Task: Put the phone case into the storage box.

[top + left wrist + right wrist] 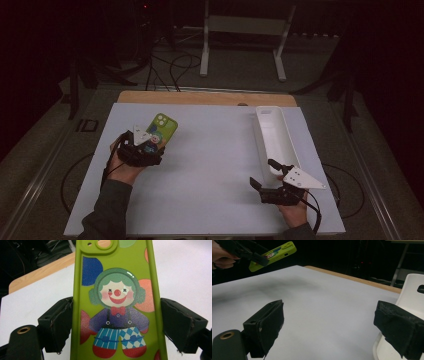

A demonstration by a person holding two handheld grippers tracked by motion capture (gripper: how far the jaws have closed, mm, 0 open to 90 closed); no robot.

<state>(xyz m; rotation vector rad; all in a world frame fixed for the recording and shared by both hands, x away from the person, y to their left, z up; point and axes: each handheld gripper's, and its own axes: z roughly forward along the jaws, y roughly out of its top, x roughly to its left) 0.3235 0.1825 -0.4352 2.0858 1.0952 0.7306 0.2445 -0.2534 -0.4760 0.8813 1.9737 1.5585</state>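
Left gripper (150,145) fingers clamped on green phone case (117,300) — lifted off tabletop (210,165). Right gripper (265,175) fingers apart, empty — beside white tray (275,135).

Dark grey sleeves, black fingers (58,325), grey three-cornered plates, trailing cables

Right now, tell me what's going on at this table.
A person works with a handheld gripper in each hand. The left gripper has its fingers closed on the edges of a green phone case printed with a clown, and the right gripper view shows the case raised off the white table. The right gripper hovers open and empty beside the near end of a long white tray at the table's right side.
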